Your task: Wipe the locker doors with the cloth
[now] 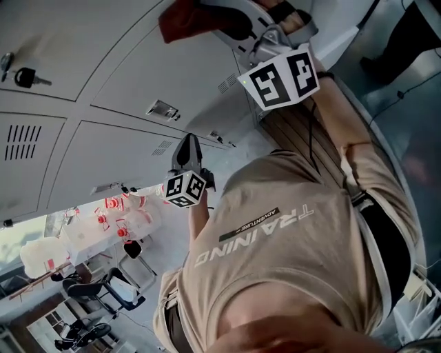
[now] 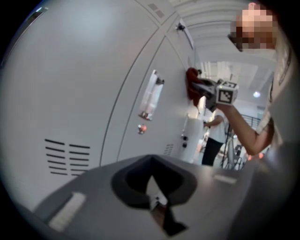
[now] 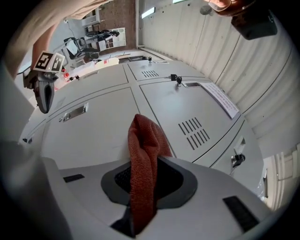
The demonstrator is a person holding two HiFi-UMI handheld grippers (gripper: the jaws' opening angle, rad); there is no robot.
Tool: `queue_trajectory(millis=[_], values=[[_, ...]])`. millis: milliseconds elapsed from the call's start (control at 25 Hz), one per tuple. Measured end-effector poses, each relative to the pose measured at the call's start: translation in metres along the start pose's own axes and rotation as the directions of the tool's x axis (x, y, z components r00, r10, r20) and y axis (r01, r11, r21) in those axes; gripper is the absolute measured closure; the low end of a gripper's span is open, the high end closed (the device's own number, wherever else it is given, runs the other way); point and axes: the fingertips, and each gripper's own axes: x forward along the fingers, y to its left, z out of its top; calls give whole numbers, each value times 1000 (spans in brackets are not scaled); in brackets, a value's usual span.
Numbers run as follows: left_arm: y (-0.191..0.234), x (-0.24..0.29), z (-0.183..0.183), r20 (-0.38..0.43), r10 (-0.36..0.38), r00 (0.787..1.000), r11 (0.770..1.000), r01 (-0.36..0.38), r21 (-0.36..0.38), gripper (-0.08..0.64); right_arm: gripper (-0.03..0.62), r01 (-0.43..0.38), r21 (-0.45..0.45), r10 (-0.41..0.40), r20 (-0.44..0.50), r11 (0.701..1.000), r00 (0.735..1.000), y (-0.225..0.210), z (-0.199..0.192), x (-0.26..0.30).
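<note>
A red cloth (image 3: 143,159) hangs out of my right gripper (image 3: 140,206), which is shut on it. In the head view that right gripper (image 1: 207,21) holds the cloth (image 1: 180,21) against a grey locker door (image 1: 103,48) at the top of the frame. From the left gripper view, the cloth (image 2: 192,86) and right gripper (image 2: 201,88) lie flat against the door further along the row. My left gripper (image 1: 187,145) is shut and empty, held just off the lockers and apart from the cloth. Its jaws (image 2: 157,201) point along a vented door (image 2: 70,84).
A key (image 1: 24,77) sticks out of a lock and a metal handle (image 1: 162,110) sits on a door. A paper notice (image 3: 220,99) is stuck to one locker. Behind the lockers are office chairs (image 1: 103,289) and a table with bottles (image 1: 124,214). Another person (image 2: 215,136) stands further off.
</note>
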Motion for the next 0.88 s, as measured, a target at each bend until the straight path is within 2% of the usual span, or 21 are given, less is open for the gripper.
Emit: queue_trajectory(millis=[240, 520, 760, 880], values=[[-13, 9, -16, -30, -15, 999, 1000, 15, 8, 554, 540, -121, 48, 123, -22, 991, 992, 63, -22, -10], [-30, 13, -32, -54, -14, 998, 1000, 14, 16, 554, 541, -258, 94, 263, -37, 961, 964, 125, -44, -21], [-49, 15, -36, -35, 17, 999, 1000, -16, 26, 554, 540, -365, 129, 370, -18, 922, 929, 180, -64, -29], [-56, 8, -42, -22, 51, 998, 999, -50, 8, 554, 540, -393, 136, 398, -11, 909, 917, 197, -71, -32]])
